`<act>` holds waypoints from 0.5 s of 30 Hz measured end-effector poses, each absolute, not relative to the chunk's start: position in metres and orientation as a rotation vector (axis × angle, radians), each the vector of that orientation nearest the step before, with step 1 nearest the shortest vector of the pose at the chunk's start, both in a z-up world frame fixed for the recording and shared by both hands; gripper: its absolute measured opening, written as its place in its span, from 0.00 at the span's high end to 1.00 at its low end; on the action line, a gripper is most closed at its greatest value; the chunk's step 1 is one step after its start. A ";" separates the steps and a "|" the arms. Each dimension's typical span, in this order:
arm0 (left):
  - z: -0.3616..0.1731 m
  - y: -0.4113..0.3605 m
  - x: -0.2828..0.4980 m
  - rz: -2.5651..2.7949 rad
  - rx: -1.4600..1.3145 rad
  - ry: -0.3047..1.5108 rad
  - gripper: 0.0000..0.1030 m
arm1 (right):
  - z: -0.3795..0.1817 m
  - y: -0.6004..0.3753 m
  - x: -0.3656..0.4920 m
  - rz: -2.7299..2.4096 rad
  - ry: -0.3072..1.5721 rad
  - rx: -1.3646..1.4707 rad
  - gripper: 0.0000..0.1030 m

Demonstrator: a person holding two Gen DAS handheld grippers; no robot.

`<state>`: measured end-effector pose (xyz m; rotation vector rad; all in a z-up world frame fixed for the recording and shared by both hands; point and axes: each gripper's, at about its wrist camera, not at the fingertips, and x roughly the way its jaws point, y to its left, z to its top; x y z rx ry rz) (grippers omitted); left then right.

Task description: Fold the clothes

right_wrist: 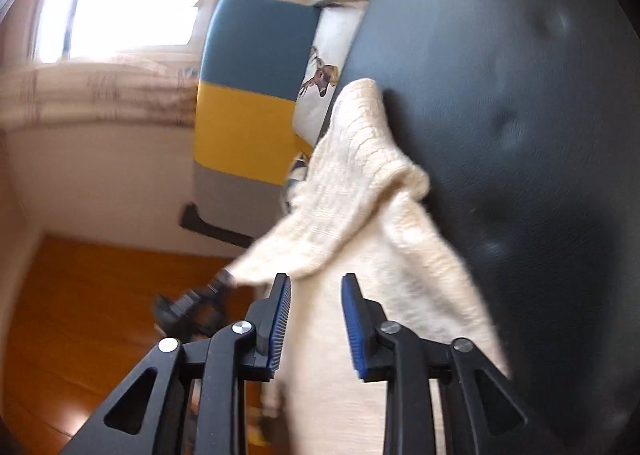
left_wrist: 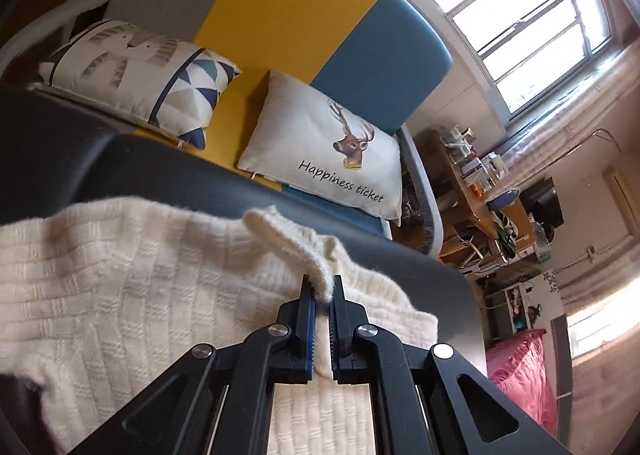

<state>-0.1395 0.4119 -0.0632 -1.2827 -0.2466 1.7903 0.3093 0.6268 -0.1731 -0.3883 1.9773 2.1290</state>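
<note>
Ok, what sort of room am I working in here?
Most likely a lived-in home, a living room or bedsit. A sofa in grey, yellow and blue panels holds two cushions, a cluttered desk stands under a big window, and the cream sweater lies on a dark padded seat.

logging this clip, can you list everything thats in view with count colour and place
sweater: one, cream knit, spread on the dark surface, one edge lifted
dark padded surface: one, black, under the sweater
sofa: one, grey, yellow and blue panels, behind the surface
deer cushion: one, white, on the sofa
triangle cushion: one, white and blue, on the sofa
windows: two, bright, far wall
cluttered table: one, wooden, below the window
pink bedding: one, lower right
left gripper: black, clamped on the sweater edge
right gripper: black, open around hanging sweater
</note>
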 end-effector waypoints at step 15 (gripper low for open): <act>0.027 0.426 -0.116 1.712 -1.069 -0.253 0.95 | -0.207 0.644 0.256 1.695 2.147 -0.315 0.68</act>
